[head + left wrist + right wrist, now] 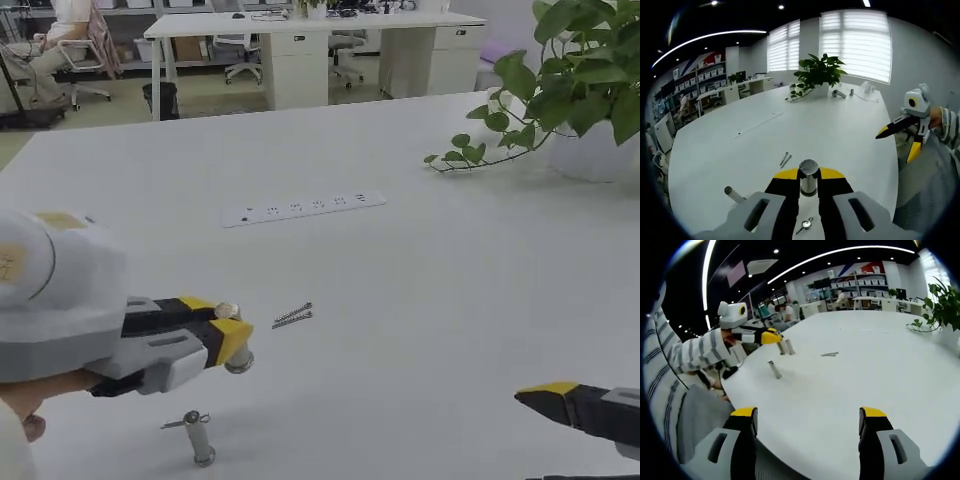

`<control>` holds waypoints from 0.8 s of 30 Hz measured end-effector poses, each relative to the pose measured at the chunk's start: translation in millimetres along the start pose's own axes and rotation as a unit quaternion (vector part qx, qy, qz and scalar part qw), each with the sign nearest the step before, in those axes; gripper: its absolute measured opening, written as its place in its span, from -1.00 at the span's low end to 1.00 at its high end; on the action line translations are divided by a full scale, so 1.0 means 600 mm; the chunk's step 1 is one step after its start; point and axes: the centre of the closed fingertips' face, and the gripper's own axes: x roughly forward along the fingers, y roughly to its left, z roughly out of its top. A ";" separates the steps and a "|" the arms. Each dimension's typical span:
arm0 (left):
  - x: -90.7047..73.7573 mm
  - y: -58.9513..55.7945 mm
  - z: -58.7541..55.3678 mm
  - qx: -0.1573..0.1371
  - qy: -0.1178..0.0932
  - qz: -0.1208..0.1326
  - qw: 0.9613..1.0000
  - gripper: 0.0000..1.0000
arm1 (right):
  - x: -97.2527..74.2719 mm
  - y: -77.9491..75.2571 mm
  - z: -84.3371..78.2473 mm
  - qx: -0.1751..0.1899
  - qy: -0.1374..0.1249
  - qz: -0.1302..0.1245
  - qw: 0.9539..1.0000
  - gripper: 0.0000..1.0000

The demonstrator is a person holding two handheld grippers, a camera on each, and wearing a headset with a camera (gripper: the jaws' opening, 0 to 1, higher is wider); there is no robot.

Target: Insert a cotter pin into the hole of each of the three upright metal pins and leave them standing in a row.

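Metal pin (pixel 809 170) stands clamped upright in the left gripper (pixel 809 182) near loose cotter pins (pixel 293 316) on the table (pixel 450 300), while the right gripper (pixel 807 420) waits with jaws apart, so fitting this pin seems in hand, and next comes a fine pinch on one cotter.

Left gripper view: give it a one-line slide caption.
Left gripper shut on a metal pin; loose cotter pins lie on the table beyond.

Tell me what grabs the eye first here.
The yellow-tipped left claw is clamped on a metal pin at the near left of the white table. Nearer the person stands a second pin with a cotter pin through it. A leafy potted plant sits far right.
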 end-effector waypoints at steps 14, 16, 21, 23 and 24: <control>0.017 -0.065 -0.050 0.030 0.027 -0.033 0.999 -0.78 | -0.002 0.001 -0.008 0.002 0.001 0.003 1.000 0.69; 0.018 -0.071 -0.060 0.038 0.033 -0.036 0.998 -0.78 | -0.003 0.001 -0.009 0.003 0.001 0.003 1.000 0.69; 0.021 -0.086 -0.083 0.047 0.040 -0.048 0.997 -0.78 | -0.002 0.002 -0.013 0.004 0.006 0.004 1.000 0.69; 0.022 -0.091 -0.091 0.046 0.044 -0.051 0.997 -0.78 | -0.002 0.002 -0.014 0.005 0.007 0.005 1.000 0.69; 0.023 -0.094 -0.096 0.047 0.048 -0.053 0.996 -0.78 | -0.001 0.002 -0.015 0.005 0.008 0.004 1.000 0.69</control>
